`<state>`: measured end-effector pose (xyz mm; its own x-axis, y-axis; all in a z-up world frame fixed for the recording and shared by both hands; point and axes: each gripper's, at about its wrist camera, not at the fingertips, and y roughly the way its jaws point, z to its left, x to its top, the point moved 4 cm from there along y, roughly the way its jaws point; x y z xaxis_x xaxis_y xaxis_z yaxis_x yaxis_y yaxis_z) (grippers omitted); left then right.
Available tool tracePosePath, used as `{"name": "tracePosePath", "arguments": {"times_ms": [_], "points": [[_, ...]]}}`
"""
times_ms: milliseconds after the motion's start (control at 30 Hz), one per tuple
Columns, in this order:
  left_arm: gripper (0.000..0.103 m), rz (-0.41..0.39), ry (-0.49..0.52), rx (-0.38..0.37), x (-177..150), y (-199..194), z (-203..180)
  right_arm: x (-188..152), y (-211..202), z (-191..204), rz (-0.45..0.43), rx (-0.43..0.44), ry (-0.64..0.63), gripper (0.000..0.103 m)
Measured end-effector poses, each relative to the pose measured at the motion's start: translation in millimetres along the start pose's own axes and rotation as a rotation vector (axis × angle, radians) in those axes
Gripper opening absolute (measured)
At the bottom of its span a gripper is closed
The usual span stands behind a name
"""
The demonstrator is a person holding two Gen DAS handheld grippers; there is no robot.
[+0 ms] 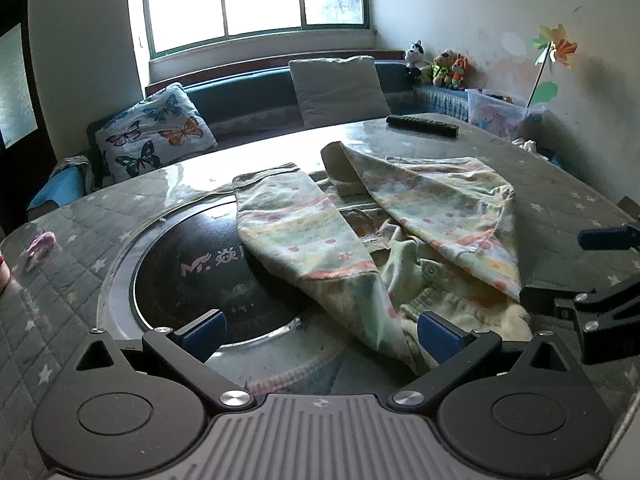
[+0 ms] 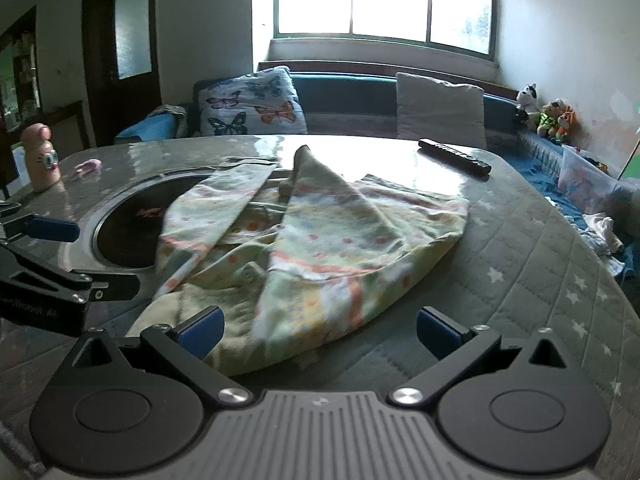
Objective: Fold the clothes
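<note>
A pale green patterned child's garment (image 1: 372, 236) lies on the quilted table, both sleeves folded inward over its front; it also shows in the right wrist view (image 2: 320, 240). My left gripper (image 1: 320, 334) is open and empty at the garment's near hem, its right pad over the cloth edge. My right gripper (image 2: 318, 330) is open and empty, its fingers either side of the garment's near edge. Each gripper shows at the edge of the other's view, the right one (image 1: 600, 276) and the left one (image 2: 48, 256).
A round black cooktop (image 1: 192, 268) is set into the grey quilted table (image 2: 540, 272), partly under the garment. A remote control (image 2: 454, 156) lies at the far side. A pink bottle (image 2: 40, 156) and a small pink item (image 2: 90, 167) sit far left. A sofa with cushions (image 1: 336, 88) is behind.
</note>
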<state>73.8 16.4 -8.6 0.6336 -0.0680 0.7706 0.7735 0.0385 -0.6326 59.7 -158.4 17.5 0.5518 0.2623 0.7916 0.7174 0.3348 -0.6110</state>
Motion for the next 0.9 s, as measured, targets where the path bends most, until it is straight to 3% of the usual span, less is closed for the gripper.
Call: {"name": "tracePosePath", "arguments": {"times_ms": [500,900], "points": [[0.102,0.027,0.007,-0.003,37.5,56.7,2.6,42.1,58.1,-20.2,0.032,0.004,-0.019,0.103],[0.068,0.063,0.006,-0.063,54.6,104.4,3.8,91.3,120.0,-21.5,0.039,0.025,-0.081,0.102]]}}
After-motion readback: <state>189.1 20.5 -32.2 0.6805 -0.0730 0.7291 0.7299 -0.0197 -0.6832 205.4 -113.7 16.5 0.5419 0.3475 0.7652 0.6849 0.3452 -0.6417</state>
